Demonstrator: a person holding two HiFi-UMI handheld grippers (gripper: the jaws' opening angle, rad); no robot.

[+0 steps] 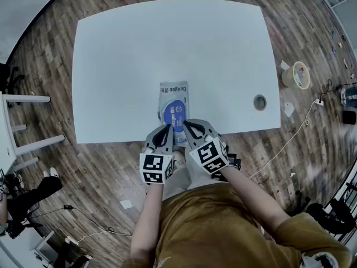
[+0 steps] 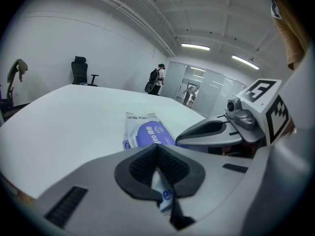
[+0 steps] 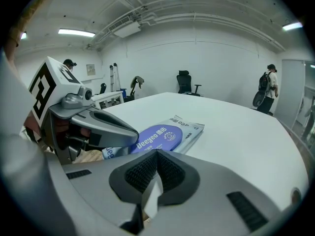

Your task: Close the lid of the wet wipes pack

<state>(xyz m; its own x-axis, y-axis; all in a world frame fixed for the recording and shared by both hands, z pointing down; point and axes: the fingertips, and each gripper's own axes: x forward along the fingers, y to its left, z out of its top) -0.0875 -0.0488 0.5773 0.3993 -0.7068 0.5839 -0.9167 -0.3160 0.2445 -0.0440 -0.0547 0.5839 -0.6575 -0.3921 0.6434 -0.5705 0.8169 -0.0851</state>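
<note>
The wet wipes pack point(image 1: 173, 106) lies at the near edge of the table point(image 1: 167, 49), with left gripper point(image 1: 166, 129) and right gripper point(image 1: 187, 125) each clamped fully onto its near end, presumably steadying it for pressing the lid point(image 1: 175, 116) flat.

wipes pack point(image 1: 173, 94) near end: hidden beneath the tips of left gripper point(image 1: 168, 127) and right gripper point(image 1: 185, 124) | lid point(image 1: 174, 113) near rim: covered there, seal cannot be told | small print point(image 2: 140, 116) beyond the grippers: too small to read | bench point(image 1: 111, 66) near edge: partly under both grippers
</note>
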